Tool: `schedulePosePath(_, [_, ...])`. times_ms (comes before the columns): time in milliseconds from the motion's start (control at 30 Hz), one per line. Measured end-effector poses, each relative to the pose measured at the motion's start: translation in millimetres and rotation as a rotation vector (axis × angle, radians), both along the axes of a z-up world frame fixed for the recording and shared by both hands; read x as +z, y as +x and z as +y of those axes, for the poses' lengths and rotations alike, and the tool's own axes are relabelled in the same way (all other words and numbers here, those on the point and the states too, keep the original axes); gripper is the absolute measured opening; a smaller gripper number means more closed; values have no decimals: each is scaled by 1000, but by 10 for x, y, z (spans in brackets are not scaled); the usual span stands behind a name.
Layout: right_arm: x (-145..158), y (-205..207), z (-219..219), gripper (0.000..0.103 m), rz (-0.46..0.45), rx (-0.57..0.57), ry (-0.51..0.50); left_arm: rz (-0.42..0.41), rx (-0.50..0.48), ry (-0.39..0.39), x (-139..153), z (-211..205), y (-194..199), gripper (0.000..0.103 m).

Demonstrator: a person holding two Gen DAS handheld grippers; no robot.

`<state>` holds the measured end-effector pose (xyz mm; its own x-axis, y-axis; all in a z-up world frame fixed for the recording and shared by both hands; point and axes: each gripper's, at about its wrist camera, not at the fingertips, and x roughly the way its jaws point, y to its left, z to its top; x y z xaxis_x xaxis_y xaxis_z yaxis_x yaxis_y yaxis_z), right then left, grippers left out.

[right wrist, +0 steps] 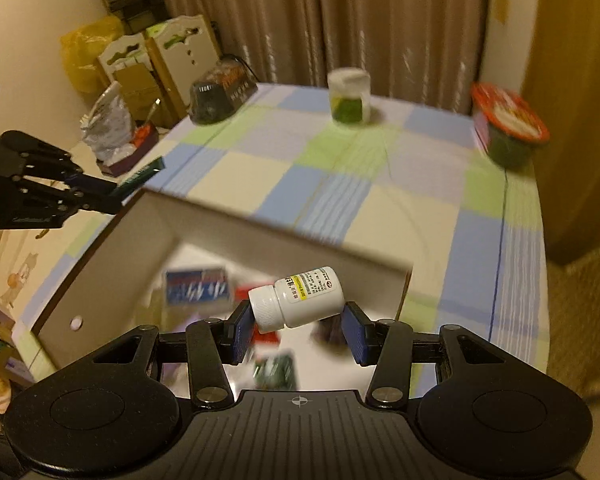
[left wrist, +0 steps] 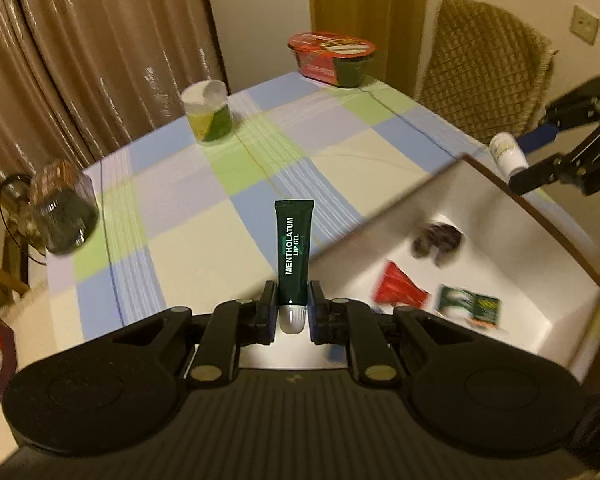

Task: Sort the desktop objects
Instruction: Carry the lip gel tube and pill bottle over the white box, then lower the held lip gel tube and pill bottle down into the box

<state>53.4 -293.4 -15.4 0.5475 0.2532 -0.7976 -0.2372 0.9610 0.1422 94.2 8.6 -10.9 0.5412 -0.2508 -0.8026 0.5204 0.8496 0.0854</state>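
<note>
Green tube [left wrist: 294, 250] clamped upright, bottle [right wrist: 298, 298] sideways

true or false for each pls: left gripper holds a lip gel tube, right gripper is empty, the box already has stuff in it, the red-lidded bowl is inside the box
1. The left gripper holds the lip gel tube. True.
2. The right gripper is empty. False: it is shut on the white pill bottle, which lies sideways between the pads.
3. The white box already has items in it. True: several blurred packets lie on its floor.
4. The red-lidded bowl is inside the box. False: it stands on the checked tablecloth at the far end.
</note>
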Motion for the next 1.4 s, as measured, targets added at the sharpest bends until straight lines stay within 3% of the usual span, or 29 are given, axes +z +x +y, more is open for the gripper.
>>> schedulePosePath(333, [130,-779,156,47,-6,-39,-23,24,27,-51,-69,-20,-1021,12])
schedulePosePath(967, [-61,-1528,51,47,2,190,0,42,322,-51,-95,-465,-2460,12])
schedulePosePath(1400, [-7,-1468,9,47,-28,234,3,20,370,-40,-32,-542,-2546,12])
